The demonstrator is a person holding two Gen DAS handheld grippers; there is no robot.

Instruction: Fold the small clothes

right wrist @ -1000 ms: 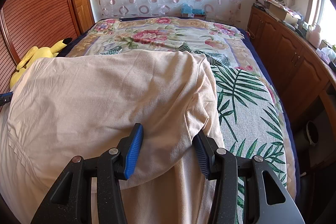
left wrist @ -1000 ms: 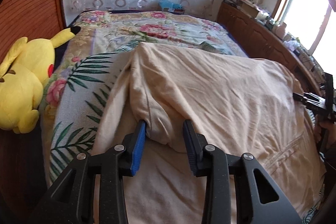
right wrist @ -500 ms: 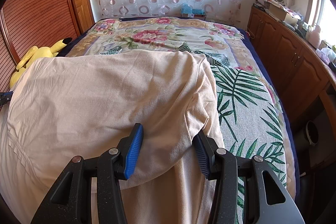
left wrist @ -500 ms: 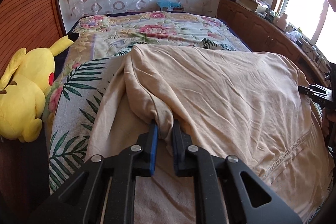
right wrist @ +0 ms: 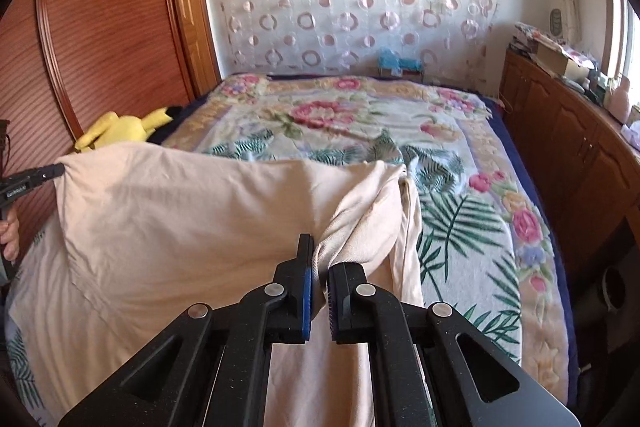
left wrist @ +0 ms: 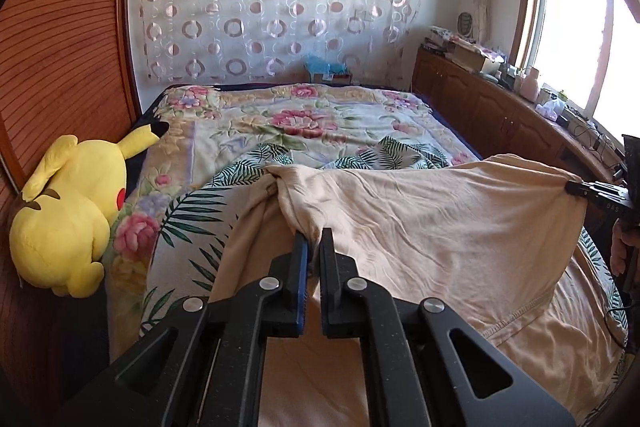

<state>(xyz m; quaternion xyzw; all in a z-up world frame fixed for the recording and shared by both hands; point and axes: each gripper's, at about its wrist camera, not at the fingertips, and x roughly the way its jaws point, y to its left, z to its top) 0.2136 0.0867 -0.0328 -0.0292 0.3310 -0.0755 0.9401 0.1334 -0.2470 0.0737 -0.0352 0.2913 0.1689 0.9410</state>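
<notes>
A large beige garment lies on the flowered bedspread. Its near fold is raised off the bed and stretched between both grippers. My left gripper has its jaws closing tight on a bunched corner of the fabric, which the blue pads pinch. In the right wrist view it shows at the far left, holding that corner. My right gripper is likewise closing hard on the opposite bunched corner. The left wrist view catches it at the right edge.
A yellow plush toy lies at the bed's left edge against a wooden slatted door. Wooden cabinets with clutter on top run along the right under a window. A person's hand holds the right gripper's handle.
The left jaws shut on the fabric first, then the right jaws. Both grippers rose, lifting the folded edge so it now hangs taut between them.
</notes>
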